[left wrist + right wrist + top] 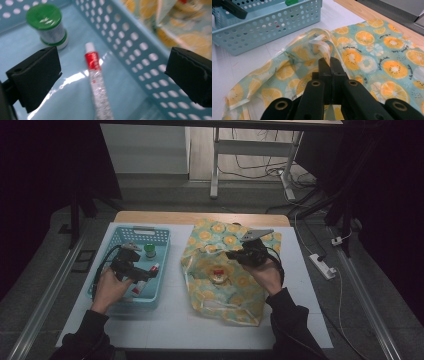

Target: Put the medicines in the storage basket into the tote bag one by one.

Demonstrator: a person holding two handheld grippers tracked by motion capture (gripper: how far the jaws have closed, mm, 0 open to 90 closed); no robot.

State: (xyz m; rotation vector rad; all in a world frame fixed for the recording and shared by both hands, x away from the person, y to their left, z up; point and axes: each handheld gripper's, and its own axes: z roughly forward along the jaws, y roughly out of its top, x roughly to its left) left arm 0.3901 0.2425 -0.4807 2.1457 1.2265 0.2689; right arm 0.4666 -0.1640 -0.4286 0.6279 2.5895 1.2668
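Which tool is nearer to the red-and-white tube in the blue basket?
Left. The left tool hangs open right over the tube, jaws either side of it, inside the basket. The right tool is off to the side, shut on the fruit-print bag.

The high view looks down on the table [170, 320]; both gripper views sit close, sharing the blue basket [269, 27].

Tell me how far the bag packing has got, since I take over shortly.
Done: one red-capped item already lies in the orange-print bag. In hand: the right tool is shut on the bag's edge, holding it up, while the left tool hangs open above the red-and-white tube in the blue basket. Left: the tube and the green-capped bottle.
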